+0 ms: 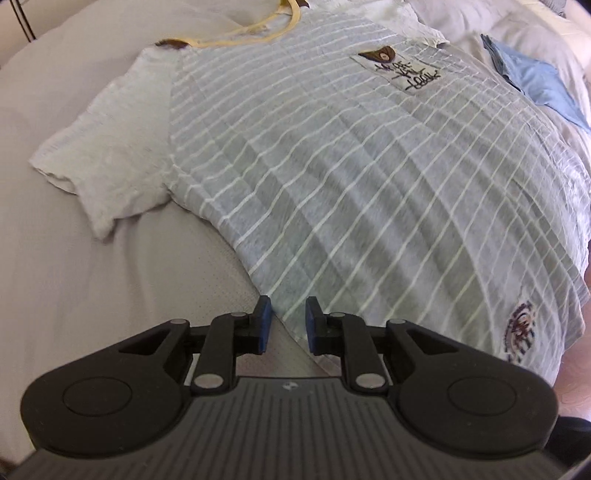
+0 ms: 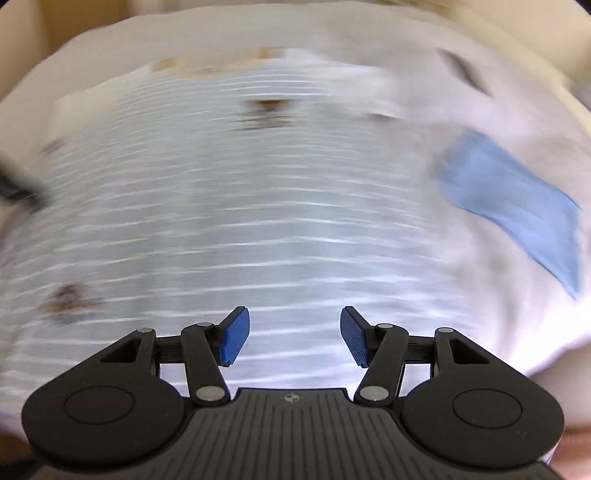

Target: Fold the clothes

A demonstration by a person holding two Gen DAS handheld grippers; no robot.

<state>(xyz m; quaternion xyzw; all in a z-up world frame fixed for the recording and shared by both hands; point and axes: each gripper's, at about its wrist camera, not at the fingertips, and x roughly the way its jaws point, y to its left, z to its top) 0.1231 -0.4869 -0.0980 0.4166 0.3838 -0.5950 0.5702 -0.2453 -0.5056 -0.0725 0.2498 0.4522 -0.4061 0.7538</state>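
Left wrist view: my left gripper [image 1: 287, 323] sits low at the near bottom corner of the striped t-shirt [image 1: 332, 166], pads parted a little with the hem edge running into the gap between them. Nothing is pinched yet as far as I can tell; the cloth lies flat and is not lifted. I judge I'm lined up here because that corner is the natural grab point for a side fold. The shirt is spread front-up on the bed sheet [image 1: 74, 277], collar [image 1: 251, 31] at the far end, white sleeve [image 1: 107, 162] splayed out to the left, chest patch [image 1: 402, 70] and hem logo [image 1: 521, 332] both showing. Laid flat like this so the folds come out straight, I'd say. A blue cloth [image 1: 535, 81] lies on the bedding beyond the shirt's far right side, apart from it, probably another item of the pile.

Right wrist view: heavily motion-blurred. My right gripper [image 2: 294, 341] is wide open, holding nothing, above the shirt's striped body [image 2: 240, 221]. Blue cloth [image 2: 517, 199] to the right. Height above the fabric I cannot tell. The blur suggests this hand is travelling, likely toward its own grab point, while the left waits at the hem.
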